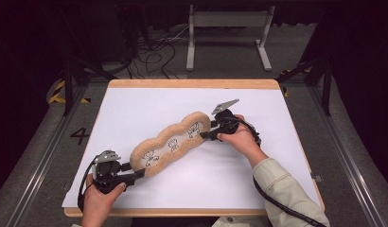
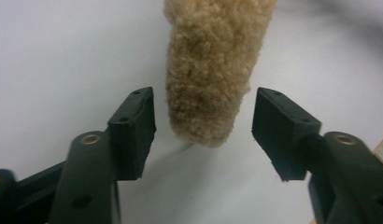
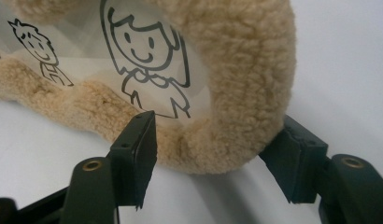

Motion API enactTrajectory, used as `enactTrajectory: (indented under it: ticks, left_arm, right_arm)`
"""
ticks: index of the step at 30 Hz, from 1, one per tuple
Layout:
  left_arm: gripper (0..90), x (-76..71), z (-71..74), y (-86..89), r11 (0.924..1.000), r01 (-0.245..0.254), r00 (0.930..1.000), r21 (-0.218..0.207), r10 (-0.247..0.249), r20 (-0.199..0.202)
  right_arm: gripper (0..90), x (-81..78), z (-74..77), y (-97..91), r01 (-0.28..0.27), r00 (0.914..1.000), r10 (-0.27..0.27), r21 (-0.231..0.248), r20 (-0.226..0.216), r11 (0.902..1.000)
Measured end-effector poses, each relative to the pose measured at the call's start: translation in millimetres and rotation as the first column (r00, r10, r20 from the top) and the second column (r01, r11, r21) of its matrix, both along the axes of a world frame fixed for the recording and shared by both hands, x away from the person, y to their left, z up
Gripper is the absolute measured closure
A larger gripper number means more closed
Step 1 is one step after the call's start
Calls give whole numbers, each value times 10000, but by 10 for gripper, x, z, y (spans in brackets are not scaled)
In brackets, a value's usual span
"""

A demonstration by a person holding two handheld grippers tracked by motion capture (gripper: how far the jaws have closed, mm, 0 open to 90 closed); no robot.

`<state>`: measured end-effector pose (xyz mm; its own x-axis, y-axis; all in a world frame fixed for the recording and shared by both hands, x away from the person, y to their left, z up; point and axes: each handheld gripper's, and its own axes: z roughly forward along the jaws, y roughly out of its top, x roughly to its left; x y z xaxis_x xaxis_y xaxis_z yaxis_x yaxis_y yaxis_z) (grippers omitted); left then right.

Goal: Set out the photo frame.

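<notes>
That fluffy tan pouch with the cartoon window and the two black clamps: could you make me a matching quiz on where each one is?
Things:
1. fluffy tan cloud-shaped pouch with a clear cartoon window
2. left gripper
3. right gripper
4. white sheet covering the wooden table

Places or states:
A. at the pouch's far end, jaws apart around it
B. lying slantwise on the sheet
C. under everything
D. at the pouch's near end, jaws apart, not pressing

Pairs: 1-B, 2-D, 3-A, 4-C
</notes>
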<state>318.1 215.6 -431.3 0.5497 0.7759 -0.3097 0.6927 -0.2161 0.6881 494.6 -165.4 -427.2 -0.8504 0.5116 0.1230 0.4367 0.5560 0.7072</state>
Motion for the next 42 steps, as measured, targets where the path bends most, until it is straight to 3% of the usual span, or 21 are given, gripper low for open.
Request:
enactTrajectory:
  ticks: [5,9,15,18,23,42]
  left_arm:
    - [628,15,5,-26,9999,-12,10000,168,11,64]
    - [654,24,15,-38,9999,-85,10000,131,85,35]
    - [657,26,23,-46,9995,-7,10000,307,5,77]
    - [658,32,36,-33,9998,-127,9999,158,126,86]
    - [658,51,95,-41,9998,-199,9987,-44,201,478]
    - [657,364,286,-190,9981,-469,9890,-404,521,1384]
  right_arm:
    - [402,14,-19,0,-75,10000,75,170,-10,9998]
    - [574,2,5,-33,254,9996,-252,-138,160,9996]
    - [605,-39,45,-57,475,9989,-474,-102,58,9988]
    - [615,-85,85,-88,602,9982,-602,45,4,9982]
    - [613,-186,160,-177,784,9969,-785,202,67,9967]
    - [621,-670,434,-608,1563,9854,-1610,804,557,9844]
